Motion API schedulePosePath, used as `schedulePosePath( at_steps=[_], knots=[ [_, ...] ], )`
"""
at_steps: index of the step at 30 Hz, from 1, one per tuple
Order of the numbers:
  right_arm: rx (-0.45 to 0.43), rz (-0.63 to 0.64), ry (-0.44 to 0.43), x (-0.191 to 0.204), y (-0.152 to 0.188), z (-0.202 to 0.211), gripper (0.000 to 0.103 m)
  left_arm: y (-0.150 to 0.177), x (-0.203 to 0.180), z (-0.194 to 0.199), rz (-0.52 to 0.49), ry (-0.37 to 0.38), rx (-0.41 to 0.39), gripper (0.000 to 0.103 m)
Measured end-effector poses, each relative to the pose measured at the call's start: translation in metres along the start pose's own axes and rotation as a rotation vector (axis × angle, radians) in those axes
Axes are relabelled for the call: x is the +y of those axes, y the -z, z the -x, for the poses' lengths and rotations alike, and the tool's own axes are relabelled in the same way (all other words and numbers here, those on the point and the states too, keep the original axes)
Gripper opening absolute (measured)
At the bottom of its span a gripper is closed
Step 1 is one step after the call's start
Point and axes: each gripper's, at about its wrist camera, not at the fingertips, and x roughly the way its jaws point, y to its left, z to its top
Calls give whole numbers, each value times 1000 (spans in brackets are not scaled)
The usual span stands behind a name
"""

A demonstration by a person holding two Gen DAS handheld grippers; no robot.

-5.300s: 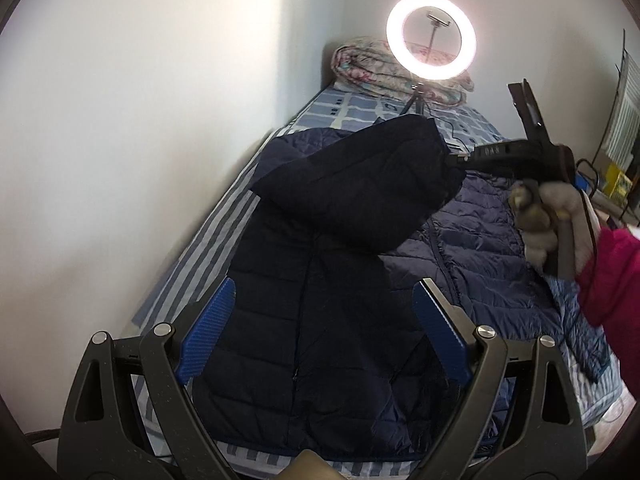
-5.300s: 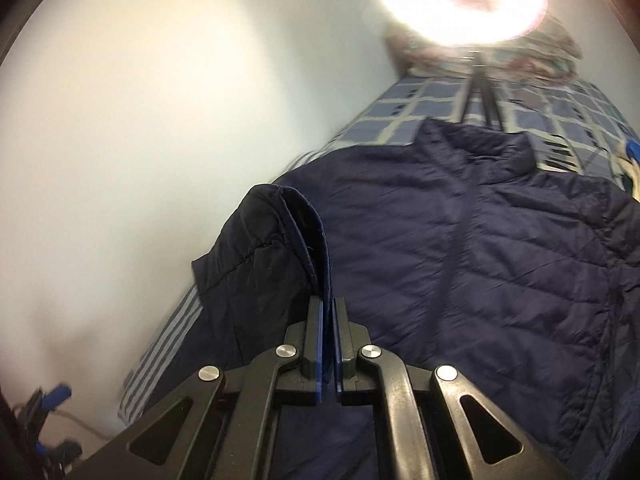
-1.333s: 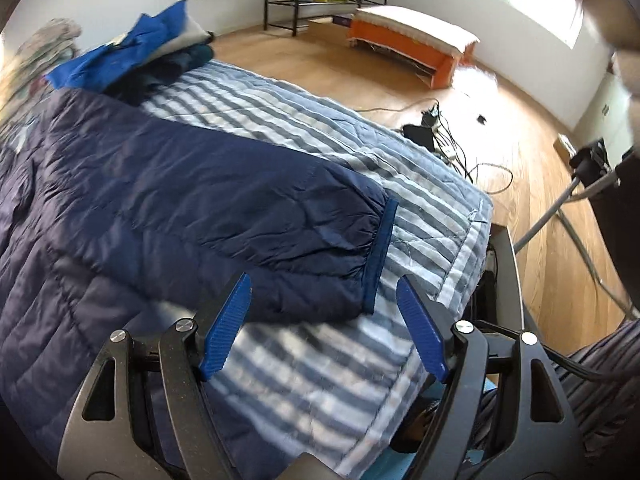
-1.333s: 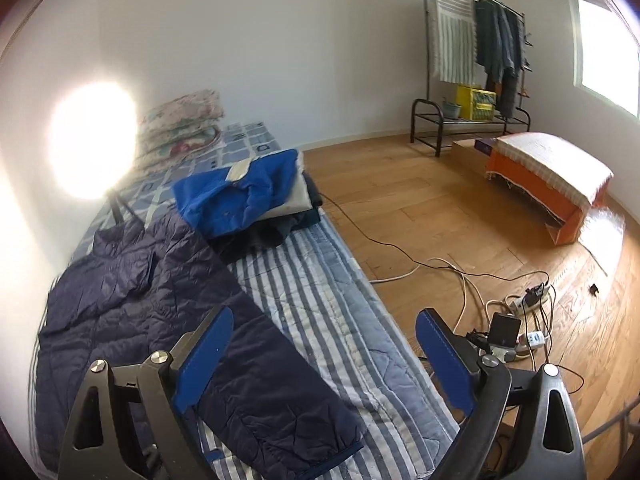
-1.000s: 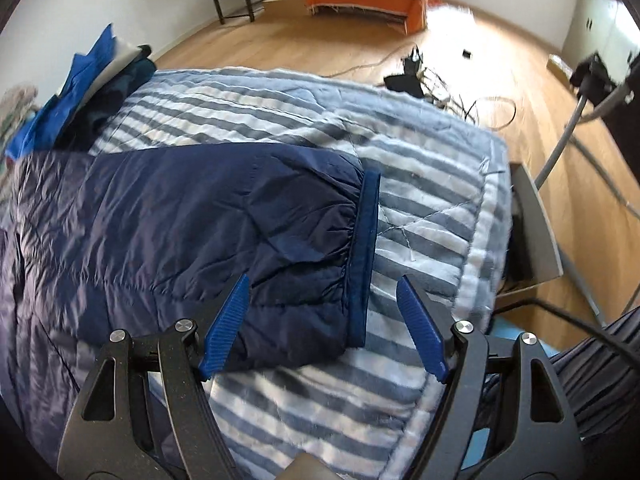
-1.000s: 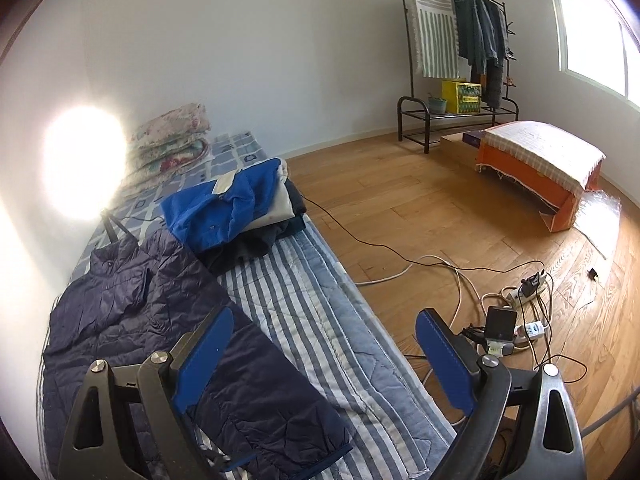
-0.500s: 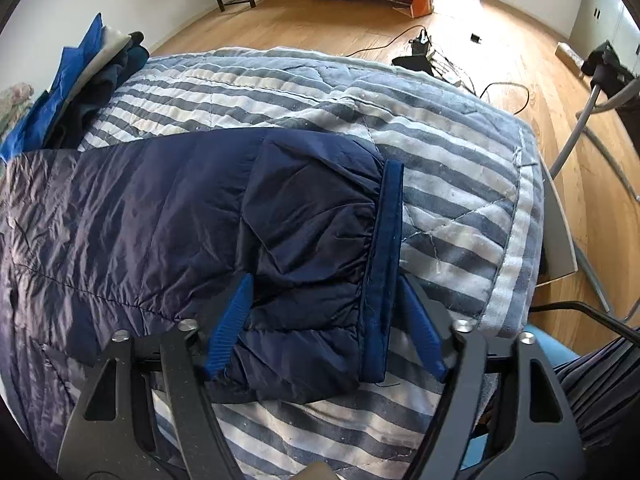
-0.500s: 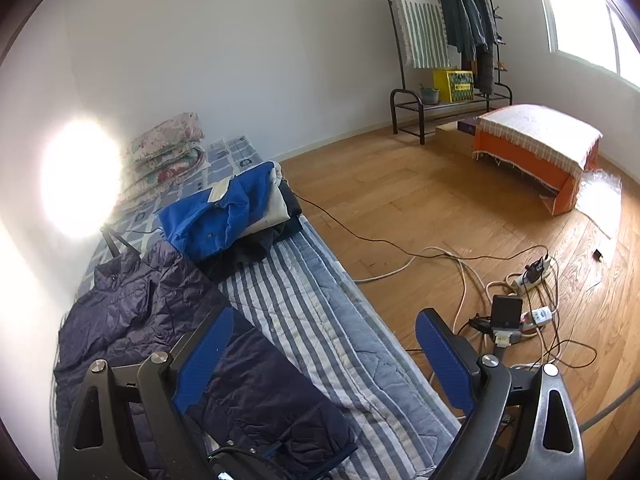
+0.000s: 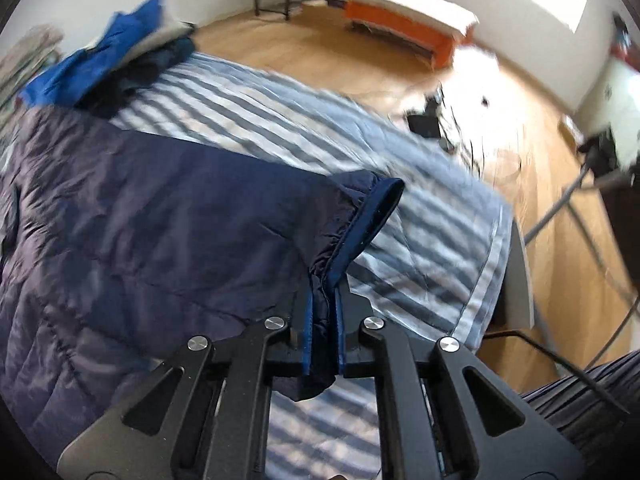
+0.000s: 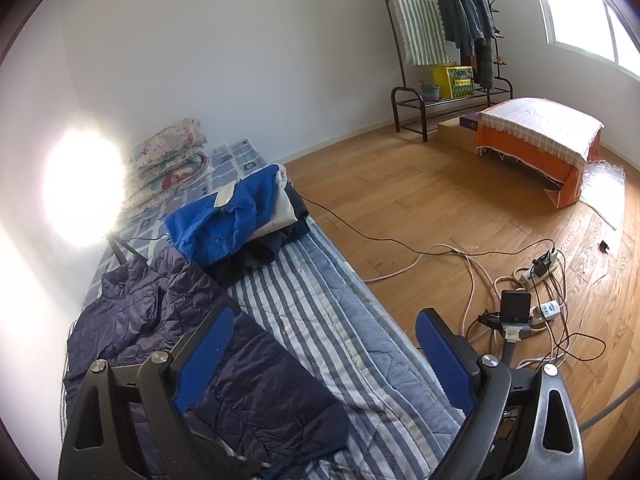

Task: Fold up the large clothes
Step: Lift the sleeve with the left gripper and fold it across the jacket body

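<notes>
Left gripper [image 9: 323, 320]: my jaws clamp the jacket [image 9: 140, 216] cuff [image 9: 360, 220]. Right gripper [image 10: 320, 356]: jaws wide, empty. Sleeve fold pending; body unfolded.

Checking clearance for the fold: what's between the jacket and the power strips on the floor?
Right wrist view: bare striped bedspread separates navy jacket from power strips.

Jacket [image 10: 168, 340] lies on the bed [image 10: 340, 320], clothes pile [image 10: 236, 220] behind it.
</notes>
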Motion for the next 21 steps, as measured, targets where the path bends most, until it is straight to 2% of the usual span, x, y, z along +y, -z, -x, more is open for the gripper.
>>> schedulePosePath(
  at_steps=[2, 6, 21],
  knots=[
    [2, 8, -7, 6, 1, -1, 94, -3, 22, 22, 70, 31, -26, 7],
    [-7, 43, -2, 23, 4, 0, 94, -1, 61, 64, 162, 14, -99, 7],
    [37, 100, -50, 86, 17, -19, 94, 44, 225, 167, 470, -106, -267, 6]
  ],
)
